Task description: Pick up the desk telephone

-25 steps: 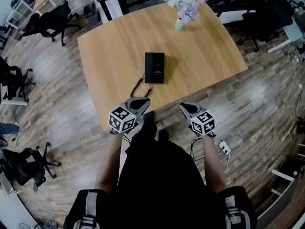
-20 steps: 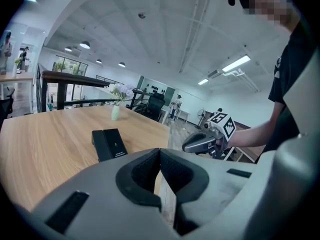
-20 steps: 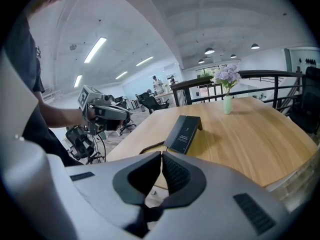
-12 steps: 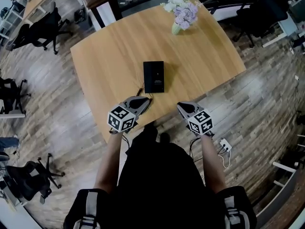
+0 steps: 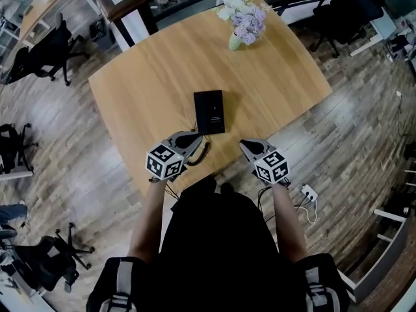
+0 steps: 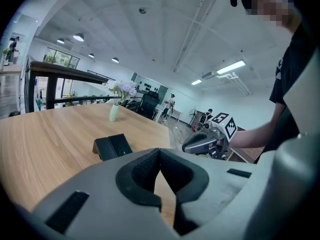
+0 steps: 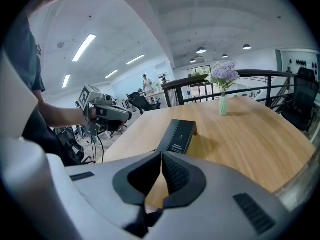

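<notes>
1. The wooden desk [image 5: 279, 77] carries all the things.
2. The left tool [image 5: 197, 136] and the right tool [image 5: 244, 145] hover at its near edge, apparently not touching it. Both are fully closed and empty.
3. The black desk telephone [image 5: 209, 111] lies flat mid-desk, just beyond them.
4. A flower vase [image 5: 236, 41] stands far.

I count one surface [image 5: 149, 77], and on it one phone [image 5: 208, 111] and one vase of flowers [image 5: 235, 41]. I hold two grippers: the left gripper [image 5: 197, 138] and the right gripper [image 5: 244, 144]. One power strip [image 5: 307, 192] lies on the floor [image 5: 351, 142].
</notes>
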Available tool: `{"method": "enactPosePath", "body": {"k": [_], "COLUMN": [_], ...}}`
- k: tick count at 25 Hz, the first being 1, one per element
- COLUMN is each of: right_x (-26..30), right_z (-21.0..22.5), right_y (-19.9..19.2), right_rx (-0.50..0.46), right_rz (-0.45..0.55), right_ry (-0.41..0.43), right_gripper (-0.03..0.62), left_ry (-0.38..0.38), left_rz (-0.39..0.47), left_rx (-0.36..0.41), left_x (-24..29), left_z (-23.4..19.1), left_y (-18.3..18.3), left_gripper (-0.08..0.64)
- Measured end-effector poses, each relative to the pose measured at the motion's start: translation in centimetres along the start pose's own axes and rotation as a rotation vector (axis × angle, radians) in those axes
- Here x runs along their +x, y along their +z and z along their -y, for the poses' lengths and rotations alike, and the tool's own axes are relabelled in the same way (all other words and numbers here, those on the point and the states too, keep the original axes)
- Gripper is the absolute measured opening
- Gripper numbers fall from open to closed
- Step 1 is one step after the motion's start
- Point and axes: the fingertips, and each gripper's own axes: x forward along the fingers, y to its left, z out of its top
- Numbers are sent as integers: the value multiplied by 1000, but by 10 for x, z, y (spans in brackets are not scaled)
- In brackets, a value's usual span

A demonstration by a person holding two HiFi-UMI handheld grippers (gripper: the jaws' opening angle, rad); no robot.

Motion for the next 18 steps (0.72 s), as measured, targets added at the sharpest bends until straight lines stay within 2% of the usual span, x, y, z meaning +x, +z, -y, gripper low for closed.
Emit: {"method": "enactPosePath", "body": {"k": [5,18], "right_x": [12,37], "right_z": [-3,-10], "right_y": [15,15], "right_rx": [37,31], "right_rz": [34,-11], "right_ry": [-18,-24], "right_gripper": [25,25], "left_ry": [-30,-47], "left_rz": [7,-8], "left_rx": [-8,-38], "left_x": [-2,-2], "left_z": [-15,-39], "left_y": [4,-7], "left_gripper": [21,21]}}
